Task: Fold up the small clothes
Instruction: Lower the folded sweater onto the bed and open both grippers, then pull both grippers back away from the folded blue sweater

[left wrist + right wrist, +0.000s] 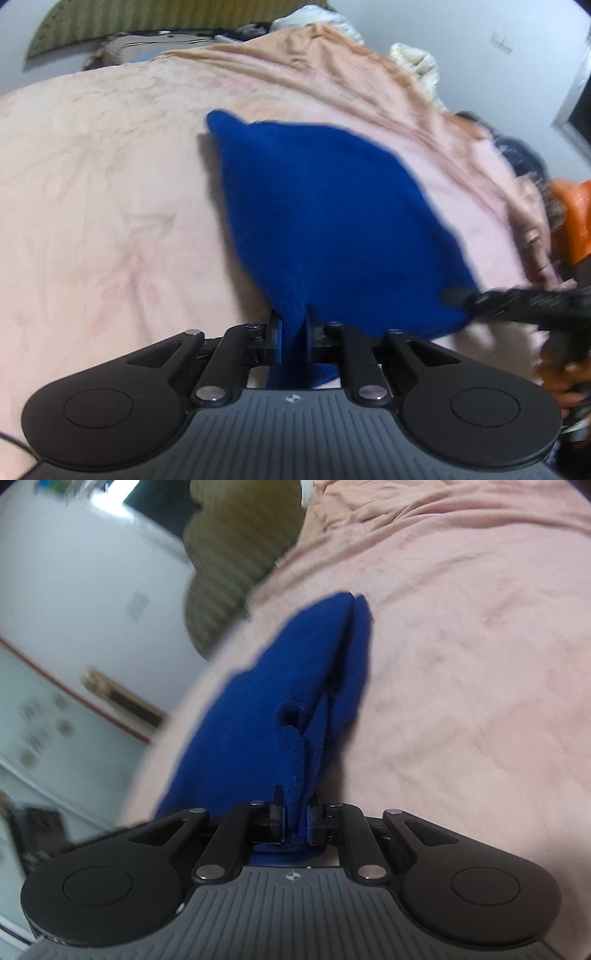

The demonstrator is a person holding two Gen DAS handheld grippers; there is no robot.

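Observation:
A small royal-blue fleece garment (pixel 325 206) lies spread on the pink bedsheet (pixel 103 206). My left gripper (pixel 294 325) is shut on its near edge, with blue cloth pinched between the pads. In the left wrist view, the right gripper (pixel 456 297) reaches in from the right and grips the garment's lower right corner. In the right wrist view, the same blue garment (pixel 295 701) lies doubled over with a fold line running away from me, and my right gripper (pixel 297 810) is shut on a bunched corner of it.
A peach blanket (pixel 325 62) is heaped along the far side of the bed, with white and dark clothes behind it. A striped olive headboard (pixel 236 554) stands at the bed's end. White wall and cupboard fronts (pixel 74 635) lie past the bed's edge.

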